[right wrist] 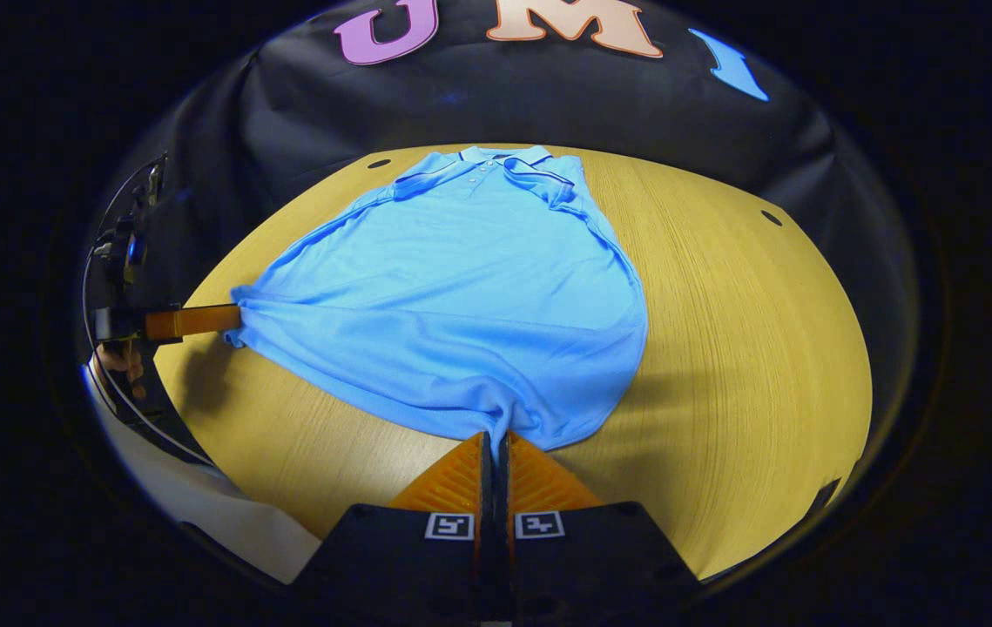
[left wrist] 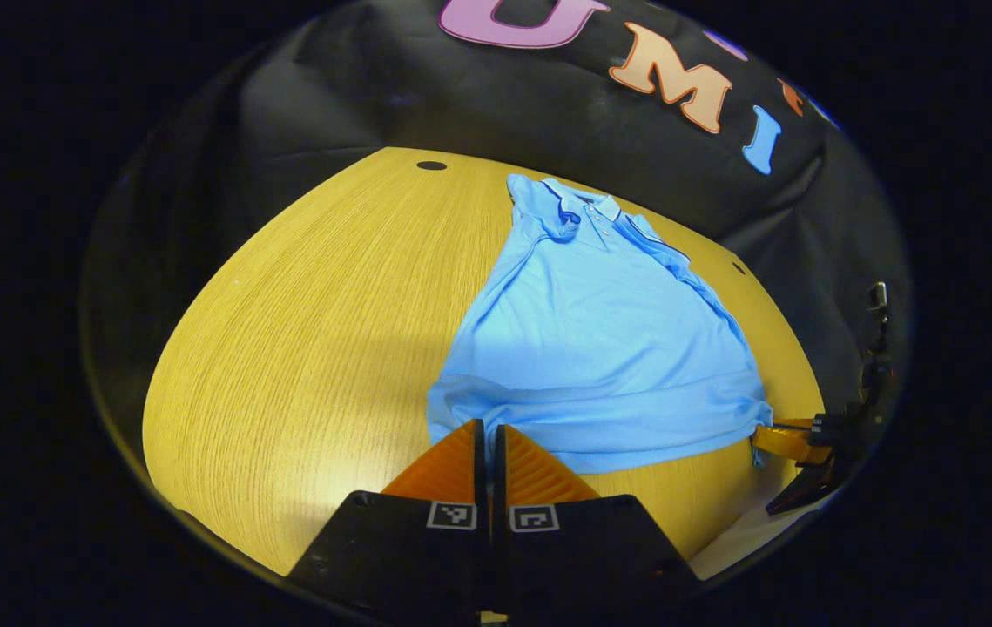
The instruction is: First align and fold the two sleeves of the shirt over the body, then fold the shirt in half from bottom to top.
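Your left gripper [left wrist: 489, 427] and right gripper [right wrist: 496, 437] each sit pinched on the shirt's [left wrist: 600, 340] hem at lower centre, on the table [left wrist: 304, 348].

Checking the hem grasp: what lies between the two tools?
In the right gripper view, the shirt's bottom hem spans from the right tool to the left tool, over the table.

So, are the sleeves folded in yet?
Yes: the light blue polo shirt shows both sleeves tucked over its body; each claw grips a hem corner.
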Demonstrator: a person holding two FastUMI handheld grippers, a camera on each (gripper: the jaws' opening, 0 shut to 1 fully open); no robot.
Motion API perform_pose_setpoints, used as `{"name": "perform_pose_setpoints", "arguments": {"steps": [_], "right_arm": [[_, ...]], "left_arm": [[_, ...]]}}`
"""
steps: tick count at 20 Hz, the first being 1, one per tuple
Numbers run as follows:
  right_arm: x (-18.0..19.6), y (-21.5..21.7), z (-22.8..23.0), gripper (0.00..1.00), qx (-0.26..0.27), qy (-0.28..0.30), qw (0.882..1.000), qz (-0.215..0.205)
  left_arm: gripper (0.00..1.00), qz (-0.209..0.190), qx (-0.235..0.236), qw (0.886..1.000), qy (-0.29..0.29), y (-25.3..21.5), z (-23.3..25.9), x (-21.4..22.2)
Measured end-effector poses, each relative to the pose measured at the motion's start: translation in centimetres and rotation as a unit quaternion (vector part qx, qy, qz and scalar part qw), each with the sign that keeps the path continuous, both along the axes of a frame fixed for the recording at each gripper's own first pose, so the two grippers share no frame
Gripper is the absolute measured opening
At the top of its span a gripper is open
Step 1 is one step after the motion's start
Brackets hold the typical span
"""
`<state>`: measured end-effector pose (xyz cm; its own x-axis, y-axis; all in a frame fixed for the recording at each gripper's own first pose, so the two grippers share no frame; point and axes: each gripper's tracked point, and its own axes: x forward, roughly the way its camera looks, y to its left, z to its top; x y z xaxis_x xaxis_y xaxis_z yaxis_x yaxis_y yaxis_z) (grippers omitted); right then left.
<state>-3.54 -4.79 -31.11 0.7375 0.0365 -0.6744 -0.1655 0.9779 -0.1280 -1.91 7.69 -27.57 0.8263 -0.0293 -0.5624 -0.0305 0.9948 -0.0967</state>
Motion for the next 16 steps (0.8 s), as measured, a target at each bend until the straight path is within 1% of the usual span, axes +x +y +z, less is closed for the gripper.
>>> {"name": "perform_pose_setpoints", "arguments": {"steps": [4, 7, 11, 16], "right_arm": [[1.1, 0.0, 2.5, 0.03, 0.007, -0.031, 0.999, -0.01], [3.0, -0.1, 4.7, 0.03, 0.007, -0.06, 0.998, -0.018], [6.8, -0.3, 6.9, 0.02, -0.001, -0.093, 0.995, -0.022], [12.4, -1.3, 8.6, 0.03, -0.016, -0.116, 0.993, -0.025]], "left_arm": [[0.0, 0.0, 0.005, 1.0, -0.02, -0.5, 1.9, 0.7], [0.0, 0.004, 0.004, 0.999, -0.044, -0.6, 4.1, 2.2], [0.0, 0.002, 0.001, 0.996, -0.093, -1.2, 7.9, 6.0], [0.0, -0.002, 0.004, 0.992, -0.128, -2.0, 10.7, 12.3]]}}
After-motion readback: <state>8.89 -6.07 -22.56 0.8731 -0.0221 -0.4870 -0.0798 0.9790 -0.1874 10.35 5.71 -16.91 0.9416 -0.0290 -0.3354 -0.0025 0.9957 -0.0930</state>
